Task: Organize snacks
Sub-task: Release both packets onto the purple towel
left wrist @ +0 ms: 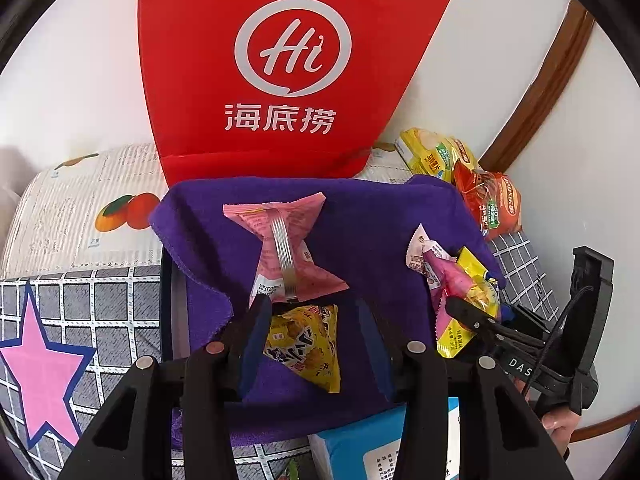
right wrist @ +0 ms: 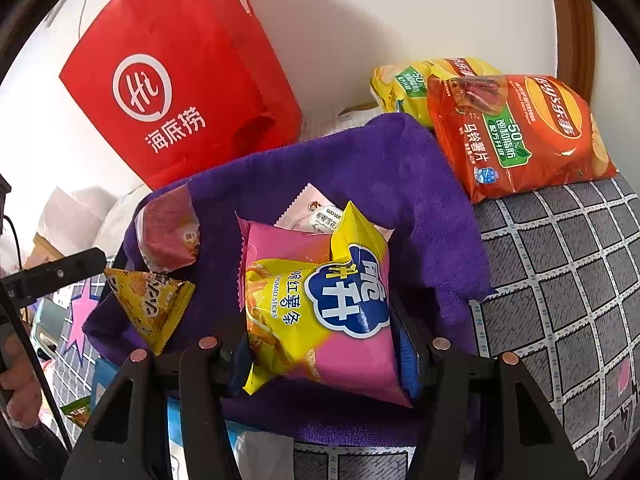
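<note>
A container lined with a purple towel (left wrist: 360, 216) holds snacks. In the left wrist view my left gripper (left wrist: 316, 312) is open just above a yellow triangular snack pack (left wrist: 308, 344), with a pink packet (left wrist: 286, 252) lying beyond it. In the right wrist view my right gripper (right wrist: 324, 344) is shut on a pink and yellow sweet potato sticks bag (right wrist: 320, 300) over the towel (right wrist: 384, 160). A white and pink packet (right wrist: 316, 212) lies behind that bag. The yellow triangular pack (right wrist: 152, 304) and a reddish packet (right wrist: 168, 236) lie to the left.
A red paper bag (left wrist: 280, 68) stands against the wall behind the container. Orange (right wrist: 516, 132) and yellow (right wrist: 416, 84) chip bags lie at the back right on a grey checked cloth (right wrist: 560, 272). A blue box (left wrist: 360, 444) sits in front.
</note>
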A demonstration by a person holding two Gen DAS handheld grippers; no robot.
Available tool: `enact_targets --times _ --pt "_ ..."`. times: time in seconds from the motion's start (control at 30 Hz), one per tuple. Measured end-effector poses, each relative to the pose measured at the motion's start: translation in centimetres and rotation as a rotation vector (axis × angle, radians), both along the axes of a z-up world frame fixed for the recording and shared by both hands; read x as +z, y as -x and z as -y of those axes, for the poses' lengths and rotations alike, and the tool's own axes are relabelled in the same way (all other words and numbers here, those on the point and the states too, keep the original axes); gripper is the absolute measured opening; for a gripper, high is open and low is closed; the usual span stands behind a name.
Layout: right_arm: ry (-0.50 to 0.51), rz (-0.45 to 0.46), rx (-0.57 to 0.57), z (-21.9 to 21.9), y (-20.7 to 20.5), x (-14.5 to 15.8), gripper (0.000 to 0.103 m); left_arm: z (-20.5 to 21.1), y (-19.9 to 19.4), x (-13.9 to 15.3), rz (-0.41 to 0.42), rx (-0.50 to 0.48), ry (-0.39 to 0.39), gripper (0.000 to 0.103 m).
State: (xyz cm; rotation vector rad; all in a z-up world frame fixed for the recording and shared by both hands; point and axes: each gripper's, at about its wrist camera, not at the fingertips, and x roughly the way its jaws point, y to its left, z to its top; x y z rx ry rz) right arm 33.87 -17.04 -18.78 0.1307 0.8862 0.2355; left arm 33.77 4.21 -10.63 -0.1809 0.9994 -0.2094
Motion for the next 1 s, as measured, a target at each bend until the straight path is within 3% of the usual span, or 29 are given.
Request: enact_targets --times 0.33,0.53,1.0 --pt "-0.054 -0.023 0.006 0.4 0.0 0.4 0.065 0.1 0.6 0.7 0.013 -0.007 0.008 0.044" --pt "-0.050 0.046 0.012 0.2 0.8 1.6 0.075 0.2 0.8 1.0 0.007 -0.008 0.019 0.044" --pt "-0.066 0.133 -0.006 0.1 1.7 3.0 0.082 0.3 1.9 2.4 0.034 -0.021 0.016 0.045"
